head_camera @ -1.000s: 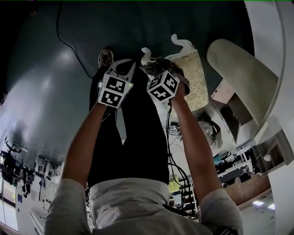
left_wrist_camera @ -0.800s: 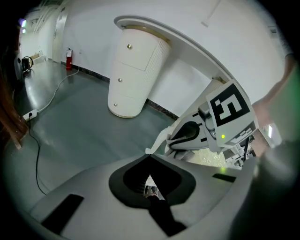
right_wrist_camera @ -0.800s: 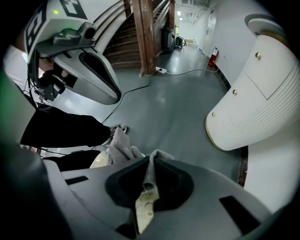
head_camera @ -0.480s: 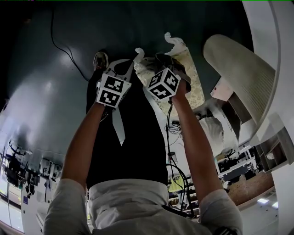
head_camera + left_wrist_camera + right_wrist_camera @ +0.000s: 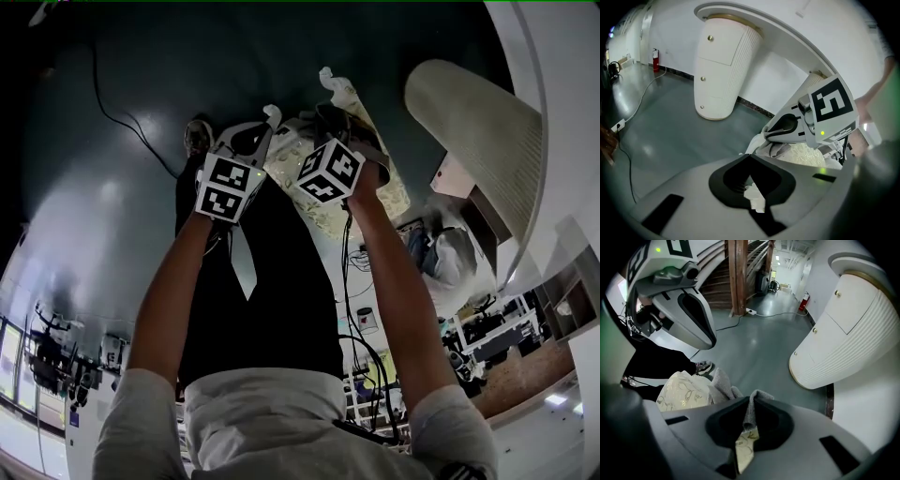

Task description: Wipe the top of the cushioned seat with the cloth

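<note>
The cushioned seat (image 5: 373, 150) has a cream floral top and curled white legs. It stands on the grey floor just beyond both grippers. My right gripper (image 5: 319, 129) is shut on a grey cloth (image 5: 302, 133), which bunches over the seat's near edge. In the right gripper view the cloth (image 5: 749, 413) is pinched between the jaws, with the seat (image 5: 684, 390) below and to the left. My left gripper (image 5: 268, 124) hangs beside a white seat leg with its jaws together and nothing held. In the left gripper view a pale patch shows through the jaws' seam.
A tall white ribbed column (image 5: 478, 122) stands to the right of the seat. A black cable (image 5: 112, 103) trails across the floor at the left. The person's shoe (image 5: 197, 136) and dark trousers lie under the left gripper. A wooden stair (image 5: 740, 273) rises far behind.
The view has swung, so the seat, both grippers and the column sit further left and higher. The cloth stays clamped in the right gripper over the seat's near edge.
</note>
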`<state>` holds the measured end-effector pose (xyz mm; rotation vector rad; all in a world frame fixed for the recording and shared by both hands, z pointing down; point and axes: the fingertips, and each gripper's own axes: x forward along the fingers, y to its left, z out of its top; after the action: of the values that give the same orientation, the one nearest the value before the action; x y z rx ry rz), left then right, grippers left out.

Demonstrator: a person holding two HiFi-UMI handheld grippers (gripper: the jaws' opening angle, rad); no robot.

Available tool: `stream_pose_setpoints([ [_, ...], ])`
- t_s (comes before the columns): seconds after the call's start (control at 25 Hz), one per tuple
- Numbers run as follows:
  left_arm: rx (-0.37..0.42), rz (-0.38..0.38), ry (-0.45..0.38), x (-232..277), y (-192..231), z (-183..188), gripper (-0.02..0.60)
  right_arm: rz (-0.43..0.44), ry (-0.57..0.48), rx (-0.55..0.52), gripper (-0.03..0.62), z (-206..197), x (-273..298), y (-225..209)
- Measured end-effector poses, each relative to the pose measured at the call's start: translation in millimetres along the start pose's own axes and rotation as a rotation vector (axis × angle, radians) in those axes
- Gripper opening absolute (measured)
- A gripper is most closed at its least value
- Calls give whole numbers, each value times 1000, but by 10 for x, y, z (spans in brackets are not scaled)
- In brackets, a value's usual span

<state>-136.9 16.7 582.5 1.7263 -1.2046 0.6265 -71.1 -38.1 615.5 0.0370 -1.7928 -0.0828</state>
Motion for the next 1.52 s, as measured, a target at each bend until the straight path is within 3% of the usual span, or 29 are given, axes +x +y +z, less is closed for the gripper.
stream_pose_setpoints([
  [0.24, 43, -11, 12, 47, -32, 225, 14, -49, -5, 79, 20, -86, -11, -319],
  [0.44, 62, -34, 4, 199, -132, 458, 14, -108, -8, 209, 20, -253, -11, -573],
  [0.76, 176, -118, 41, 386, -227, 844, 14, -140, -29, 607, 20, -419, -69, -784],
  [0.88, 246, -167, 80, 429, -268, 972, 14, -184, -28, 824, 20, -547, -113, -894],
  [1.0, 309, -212, 105, 494, -300, 1140, 14, -173, -32, 1009, 20, -671, -118, -994],
  [1.28, 513, -325, 204, 710, -407, 1275, 14, -190, -5, 1140, 20, -934, -181, -977],
  [1.52, 562, -343, 239, 833, -592, 1202, 14, -229, -28, 1098, 20, -1103, -254, -943],
])
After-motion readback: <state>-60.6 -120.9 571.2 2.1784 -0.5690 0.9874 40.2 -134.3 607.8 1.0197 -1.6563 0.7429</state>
